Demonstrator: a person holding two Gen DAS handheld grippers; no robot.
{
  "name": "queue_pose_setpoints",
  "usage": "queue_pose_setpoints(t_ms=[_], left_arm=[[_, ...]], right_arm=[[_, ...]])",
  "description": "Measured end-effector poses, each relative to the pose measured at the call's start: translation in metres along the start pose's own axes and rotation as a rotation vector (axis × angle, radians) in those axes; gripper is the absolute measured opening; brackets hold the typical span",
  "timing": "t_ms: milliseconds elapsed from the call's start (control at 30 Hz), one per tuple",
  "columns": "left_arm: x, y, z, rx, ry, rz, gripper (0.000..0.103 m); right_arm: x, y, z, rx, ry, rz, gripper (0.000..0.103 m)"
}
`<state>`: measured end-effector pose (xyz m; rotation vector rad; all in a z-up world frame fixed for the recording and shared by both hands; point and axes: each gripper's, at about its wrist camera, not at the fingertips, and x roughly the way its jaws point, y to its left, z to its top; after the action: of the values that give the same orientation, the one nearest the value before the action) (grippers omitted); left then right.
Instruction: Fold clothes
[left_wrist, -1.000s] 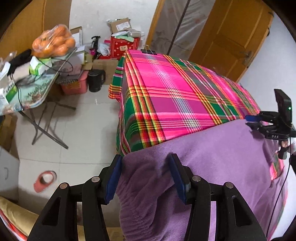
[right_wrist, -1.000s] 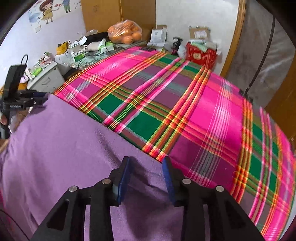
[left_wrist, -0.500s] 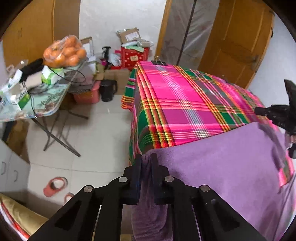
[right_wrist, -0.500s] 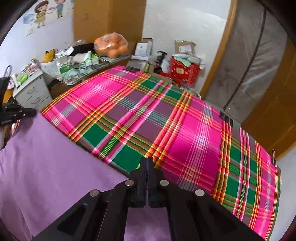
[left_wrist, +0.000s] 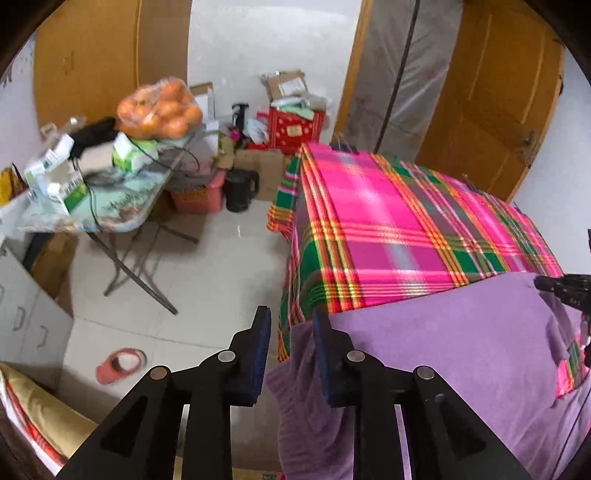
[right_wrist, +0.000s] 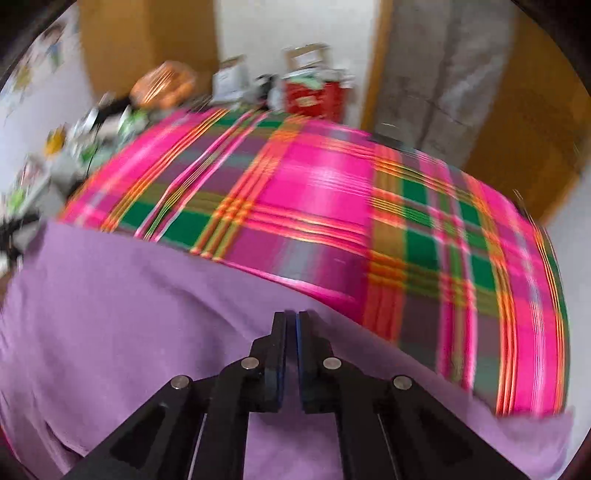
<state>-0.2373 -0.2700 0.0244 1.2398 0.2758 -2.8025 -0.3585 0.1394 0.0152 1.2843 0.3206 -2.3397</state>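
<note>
The left gripper (left_wrist: 290, 354) sits at the lower centre, jaws apart, a hanging corner of the purple garment (left_wrist: 461, 343) between them. The right gripper (right_wrist: 291, 354), jaws pressed together, pinches the garment's edge. The garment lies on the plaid-covered desk (left_wrist: 388, 221); a cluttered folding table (left_wrist: 110, 214) stands upper left.

Left gripper (left_wrist: 291, 325): matte black plastic, two flat angular fingers (left_wrist: 258, 354) with dark blue pads on the inner faces, round silver screws at the linkage joints, triangular cut-outs in the arms. Right gripper (right_wrist: 291, 325): same black build, thin blue pad edges, four silver screws across the links, blurred in its own view. In the left wrist view its black tip shows at the right edge, small white lettering unreadable.
</note>
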Motion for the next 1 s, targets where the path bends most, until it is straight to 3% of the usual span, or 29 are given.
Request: queue_pose_setpoints(t_ms=[133, 267, 400, 567, 633, 733, 833, 900, 1000], left_arm=[[-0.022, -0.024, -0.001, 0.048, -0.018, -0.063, 0.027], [-0.034, -0.078, -0.015, 0.176, 0.035, -0.176, 0.027], [-0.029, -0.115, -0.039, 0.276, 0.121, -0.231, 0.027], [-0.021, -0.155, -0.068, 0.386, 0.227, -0.272, 0.027], [-0.018, -0.169, -0.078, 0.421, 0.265, -0.284, 0.027], [-0.021, -0.168, -0.08, 0.391, 0.266, -0.268, 0.027], [-0.038, -0.172, -0.081, 0.377, 0.22, -0.24, 0.027], [-0.054, -0.179, -0.083, 0.377, 0.176, -0.233, 0.027], [-0.067, -0.197, -0.092, 0.411, 0.169, -0.28, 0.03]], right_arm=[[-0.032, 0.018, -0.026, -0.012, -0.057, 0.1, 0.009], [-0.039, 0.036, -0.061, -0.048, -0.021, 0.15, 0.009], [-0.04, 0.038, -0.098, -0.081, 0.016, 0.11, 0.01], [-0.059, 0.015, -0.129, -0.033, 0.04, 0.09, 0.01], [-0.068, -0.001, -0.138, 0.036, 0.023, 0.082, 0.01], [-0.079, -0.029, -0.155, 0.161, -0.007, 0.068, 0.01], [-0.089, -0.057, -0.172, 0.255, -0.043, 0.044, 0.018], [-0.095, -0.074, -0.178, 0.304, -0.071, 0.031, 0.033], [-0.102, -0.101, -0.183, 0.372, -0.103, 0.003, 0.042]])
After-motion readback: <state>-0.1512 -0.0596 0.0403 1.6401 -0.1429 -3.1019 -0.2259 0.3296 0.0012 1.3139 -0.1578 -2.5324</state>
